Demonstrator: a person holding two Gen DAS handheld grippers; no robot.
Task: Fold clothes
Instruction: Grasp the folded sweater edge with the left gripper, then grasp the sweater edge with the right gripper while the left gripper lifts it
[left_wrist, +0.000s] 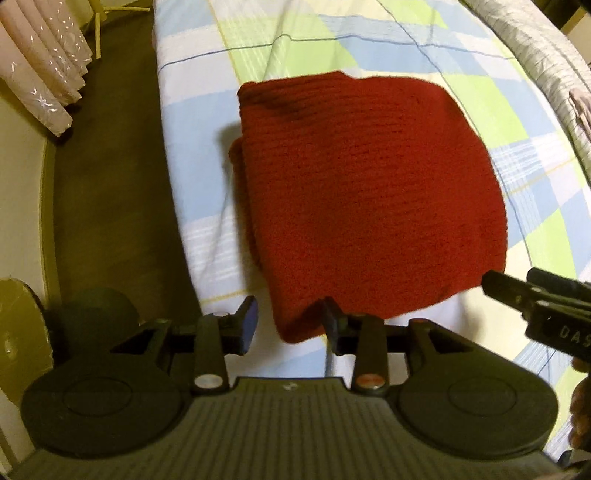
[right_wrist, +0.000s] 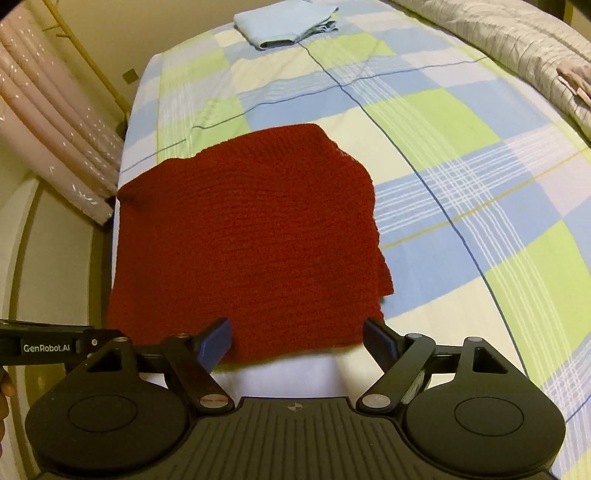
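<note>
A dark red knitted garment (left_wrist: 354, 199) lies folded into a rough rectangle on the checked bed sheet (left_wrist: 480, 96); it also shows in the right wrist view (right_wrist: 251, 243). My left gripper (left_wrist: 290, 325) is open, its jaws on either side of the garment's near left corner, not closed on it. My right gripper (right_wrist: 297, 341) is open wide at the garment's near edge, holding nothing. The right gripper's body shows at the right edge of the left wrist view (left_wrist: 546, 306). The left gripper's body shows at the left edge of the right wrist view (right_wrist: 48, 347).
A folded pale blue cloth (right_wrist: 284, 26) lies at the far end of the bed. A grey quilt (right_wrist: 517, 48) is bunched along the right side. Pink curtains (right_wrist: 55, 140) hang at the left, with dark floor (left_wrist: 110, 184) beside the bed's left edge.
</note>
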